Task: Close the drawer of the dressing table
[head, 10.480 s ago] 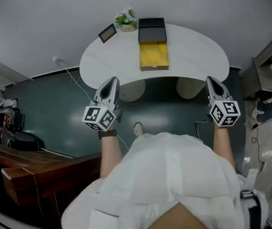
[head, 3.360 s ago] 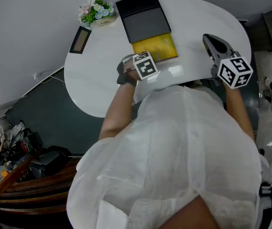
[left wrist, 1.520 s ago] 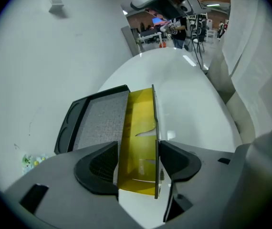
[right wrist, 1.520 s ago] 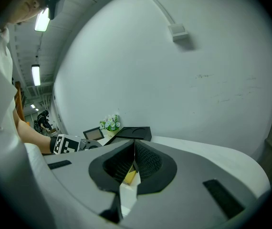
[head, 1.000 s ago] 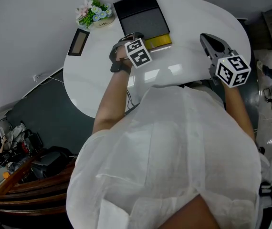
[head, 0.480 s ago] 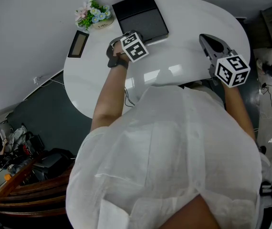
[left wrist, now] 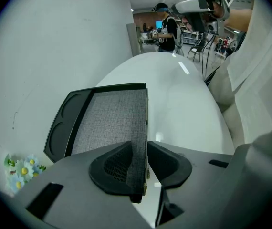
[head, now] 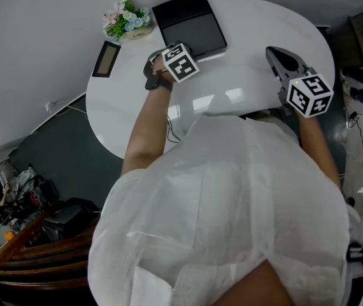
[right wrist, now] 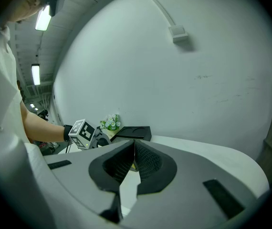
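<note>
Flowers (head: 128, 18) are noted at the upper left of the head view, with a small dark frame (head: 107, 58) lying just below them on the white dressing table (head: 258, 27).

- A dark box (head: 188, 21) stands right of the flowers at the top centre, and its near edge carries the drawer front (left wrist: 138, 142).
- No yellow interior is seen from above. Only a thin yellowish seam is left along that edge in the left gripper view, so the drawer is judged home or very nearly so.
- The left gripper (left wrist: 141, 168) is held steeply downward at that near edge. Its jaws have just been closing, and the drawer front is pinched between the pads.
- The right gripper (right wrist: 132, 161) is held over bare tabletop at the right of the head view, well apart from the box. Its jaws are pressed together and nothing is held.

Step in hand, as judged: the last seating of the drawer.

- The push is best kept straight along the drawer's run, toward the wall, with no twist, so that the drawer is not jammed aslant.
- The tabletop looks glossy, so the box may be slid rather than the drawer. Light force is advised, and the box could be steadied from the right.
- The seam should be checked for evenness before the pinch is eased. The jaws should be spread fully before the gripper is lifted, lest the drawer be dragged out again.
</note>
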Demonstrator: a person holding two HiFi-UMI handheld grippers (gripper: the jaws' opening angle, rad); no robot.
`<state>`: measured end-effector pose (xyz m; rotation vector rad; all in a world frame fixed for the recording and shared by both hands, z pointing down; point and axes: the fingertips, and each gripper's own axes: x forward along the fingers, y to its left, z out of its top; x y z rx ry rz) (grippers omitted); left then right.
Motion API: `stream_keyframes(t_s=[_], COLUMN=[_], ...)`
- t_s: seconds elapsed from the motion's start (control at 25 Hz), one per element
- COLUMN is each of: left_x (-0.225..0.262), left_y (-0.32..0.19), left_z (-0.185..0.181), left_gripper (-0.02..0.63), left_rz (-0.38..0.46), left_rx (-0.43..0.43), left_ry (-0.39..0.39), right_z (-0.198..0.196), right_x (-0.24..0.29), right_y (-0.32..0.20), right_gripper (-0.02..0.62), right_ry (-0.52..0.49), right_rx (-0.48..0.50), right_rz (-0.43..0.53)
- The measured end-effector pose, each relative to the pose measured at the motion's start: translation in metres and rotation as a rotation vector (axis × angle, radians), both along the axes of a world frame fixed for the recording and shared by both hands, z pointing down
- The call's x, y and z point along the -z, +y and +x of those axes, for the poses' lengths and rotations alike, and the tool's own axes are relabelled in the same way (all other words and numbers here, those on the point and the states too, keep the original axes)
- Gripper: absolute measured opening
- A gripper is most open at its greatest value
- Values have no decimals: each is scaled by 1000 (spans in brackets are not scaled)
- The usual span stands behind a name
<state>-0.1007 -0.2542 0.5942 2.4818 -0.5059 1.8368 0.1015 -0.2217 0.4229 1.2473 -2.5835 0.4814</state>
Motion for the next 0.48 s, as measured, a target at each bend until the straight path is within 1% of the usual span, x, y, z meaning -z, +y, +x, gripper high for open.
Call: stream_keyframes(t_s=[0.48], left_x=[-2], left_y=[-2], left_z=[0], left_gripper=[120], left_rz=[23], left_rx=[13], left_ry=[28], right_z=[-7], right_x=[0], right_y=[0], right_gripper=[11], right_ry=[2], right_rx=[13], right_rz=[6])
